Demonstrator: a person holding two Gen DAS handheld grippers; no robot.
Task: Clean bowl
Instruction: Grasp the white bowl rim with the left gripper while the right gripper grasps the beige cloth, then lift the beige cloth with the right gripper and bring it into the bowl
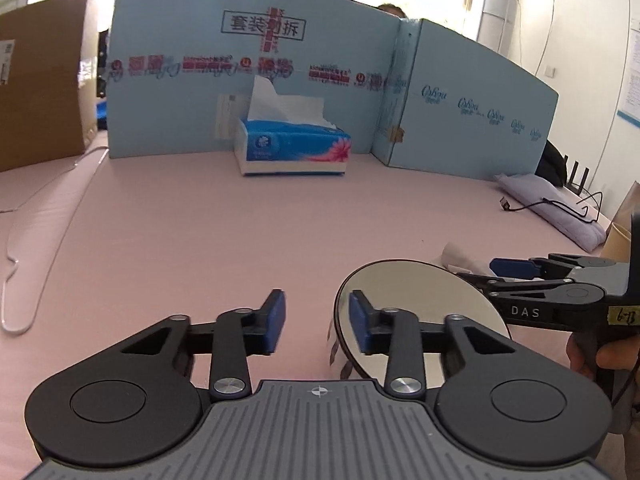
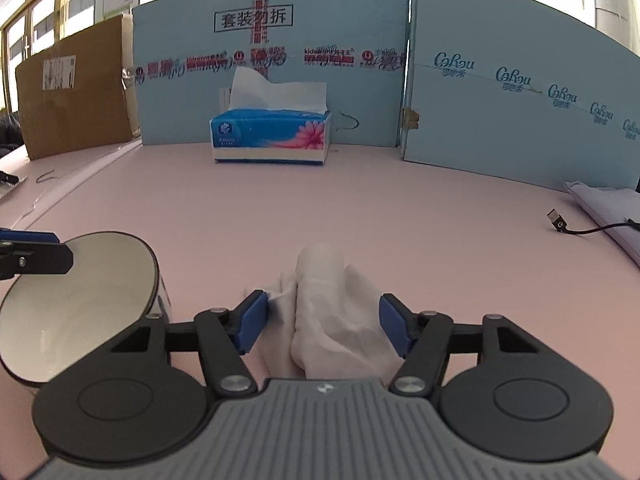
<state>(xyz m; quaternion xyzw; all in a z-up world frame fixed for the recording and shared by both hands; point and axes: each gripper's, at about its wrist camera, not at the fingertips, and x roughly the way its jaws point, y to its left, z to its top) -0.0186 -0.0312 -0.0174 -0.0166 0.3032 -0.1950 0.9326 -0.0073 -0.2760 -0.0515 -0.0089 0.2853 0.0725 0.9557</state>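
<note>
A white bowl (image 1: 416, 300) with a dark rim stands on the pink table (image 1: 240, 232). My left gripper (image 1: 316, 320) is open; its right finger (image 1: 360, 320) reaches over the bowl's left rim, the left finger is outside. In the right wrist view the bowl (image 2: 80, 300) is at the left. A crumpled white tissue (image 2: 324, 312) lies on the table between the fingers of my open right gripper (image 2: 324, 328), which does not clamp it. The right gripper (image 1: 512, 268) also shows just right of the bowl in the left wrist view.
A blue tissue box (image 1: 294, 148) stands at the back by light-blue cardboard panels (image 1: 248, 80). A brown carton (image 1: 44, 80) is at the back left. A folded cloth (image 1: 560, 208) and a black cable (image 2: 560, 224) lie at the right. A white cable (image 1: 48, 240) runs along the left.
</note>
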